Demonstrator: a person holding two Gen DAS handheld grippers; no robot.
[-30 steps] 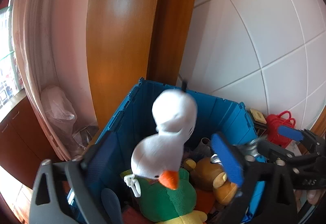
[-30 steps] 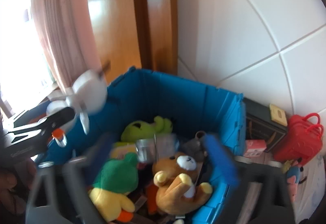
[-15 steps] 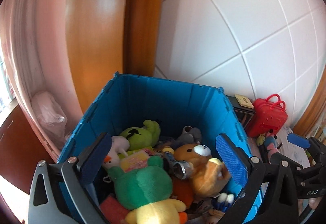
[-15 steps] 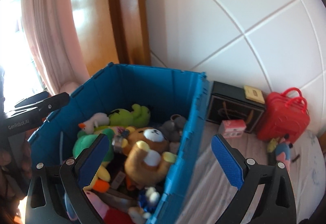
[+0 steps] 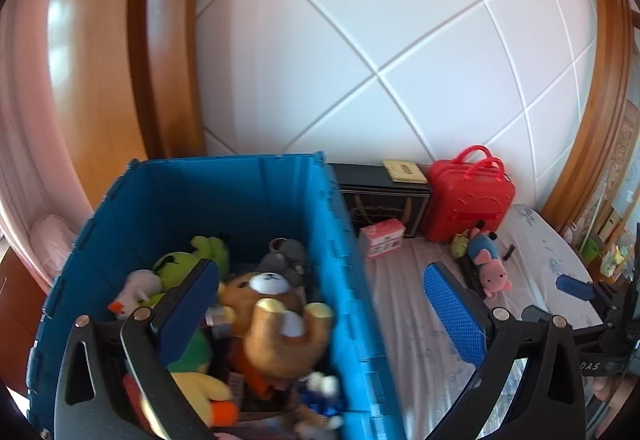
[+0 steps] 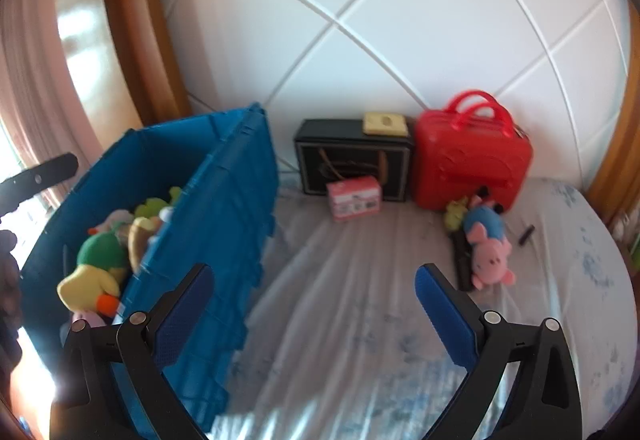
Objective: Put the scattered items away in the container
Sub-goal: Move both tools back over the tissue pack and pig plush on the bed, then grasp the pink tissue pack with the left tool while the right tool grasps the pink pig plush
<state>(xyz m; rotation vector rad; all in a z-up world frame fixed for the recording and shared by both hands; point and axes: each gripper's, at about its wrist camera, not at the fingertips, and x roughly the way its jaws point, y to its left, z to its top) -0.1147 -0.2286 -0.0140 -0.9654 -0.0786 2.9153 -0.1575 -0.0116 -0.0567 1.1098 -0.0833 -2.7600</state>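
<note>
While both tongs gape w/ nothing held | pink plush (image 6: 489, 254) lies on bed ahead-right of R gripper (image 6: 314, 310), long axis toward red case | L gripper (image 5: 320, 310) straddles blue bin (image 5: 340, 280) wall | R nearer, my call

Blue crate (image 5: 236, 200) upright on the bed, loaded with plush toys; a few items still outside it.
Inside: brown bear (image 5: 280, 324) on top, green plush (image 5: 188, 260), white duck (image 5: 134, 290), grey plush (image 5: 286, 254). On the bed: pink pig plush (image 6: 488, 244) lying by the red case (image 6: 472, 160), small pink box (image 6: 354, 198) in front of the black box (image 6: 352, 156), dark stick (image 6: 526, 235) apart.
</note>
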